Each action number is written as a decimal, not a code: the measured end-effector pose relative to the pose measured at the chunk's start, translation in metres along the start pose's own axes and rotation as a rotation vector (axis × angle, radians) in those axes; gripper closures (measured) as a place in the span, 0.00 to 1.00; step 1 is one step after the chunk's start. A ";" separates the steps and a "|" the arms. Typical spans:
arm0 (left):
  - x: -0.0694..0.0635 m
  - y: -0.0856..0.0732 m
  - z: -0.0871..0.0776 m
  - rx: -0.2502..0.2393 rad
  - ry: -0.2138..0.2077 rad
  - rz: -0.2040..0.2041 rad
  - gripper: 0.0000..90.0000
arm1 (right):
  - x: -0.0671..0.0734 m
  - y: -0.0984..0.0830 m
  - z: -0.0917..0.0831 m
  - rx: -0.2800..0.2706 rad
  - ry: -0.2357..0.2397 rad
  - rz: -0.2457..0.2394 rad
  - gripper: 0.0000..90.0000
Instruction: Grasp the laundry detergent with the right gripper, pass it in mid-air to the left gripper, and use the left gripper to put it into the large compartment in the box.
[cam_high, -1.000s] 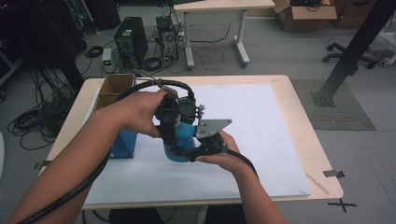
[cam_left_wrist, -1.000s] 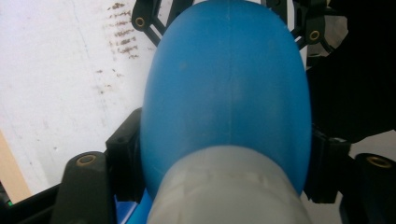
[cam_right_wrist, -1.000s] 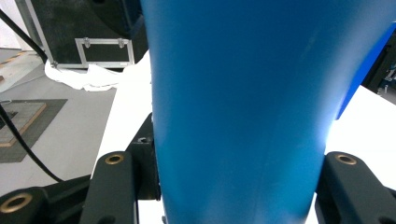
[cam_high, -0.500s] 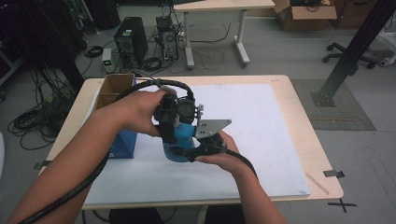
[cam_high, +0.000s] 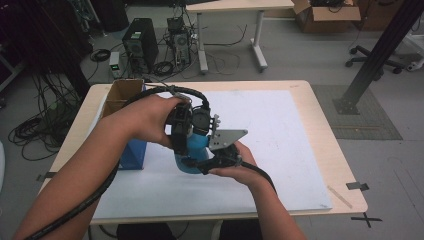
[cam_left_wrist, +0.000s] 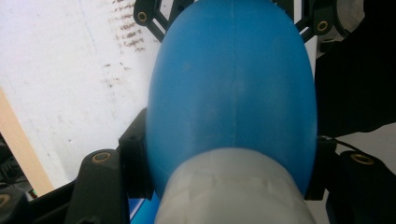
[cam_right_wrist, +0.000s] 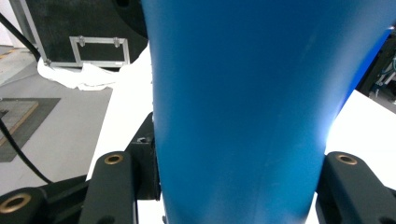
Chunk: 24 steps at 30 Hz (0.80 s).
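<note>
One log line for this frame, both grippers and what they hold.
left gripper: just closed, shut on blue bottle near its white cap | right gripper: shut on bottle body | bottle: above white mat

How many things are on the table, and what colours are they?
Blue bottle, held by both grippers: 1
Blue box: 1
Brown cardboard box: 1
White sheet: 1
Total: 4
</note>
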<state>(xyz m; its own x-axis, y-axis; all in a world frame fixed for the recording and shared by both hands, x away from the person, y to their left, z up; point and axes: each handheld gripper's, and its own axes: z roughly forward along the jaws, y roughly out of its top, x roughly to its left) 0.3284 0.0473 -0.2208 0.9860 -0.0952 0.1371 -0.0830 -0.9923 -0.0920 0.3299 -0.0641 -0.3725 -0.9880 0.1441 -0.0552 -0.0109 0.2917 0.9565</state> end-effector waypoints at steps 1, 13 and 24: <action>0.000 0.001 -0.001 0.005 -0.002 -0.001 0.43 | 0.000 0.000 0.000 -0.004 0.000 -0.003 0.49; -0.001 0.007 -0.005 0.026 -0.019 -0.014 0.43 | 0.001 0.001 -0.002 -0.025 0.021 0.000 0.46; -0.001 0.008 -0.010 0.009 -0.001 0.002 0.43 | 0.000 -0.003 -0.006 -0.047 -0.006 0.044 0.32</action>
<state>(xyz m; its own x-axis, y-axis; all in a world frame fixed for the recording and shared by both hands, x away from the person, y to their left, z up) 0.3250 0.0392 -0.2123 0.9859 -0.0975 0.1357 -0.0841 -0.9913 -0.1012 0.3287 -0.0709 -0.3740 -0.9867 0.1618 -0.0142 0.0254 0.2400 0.9704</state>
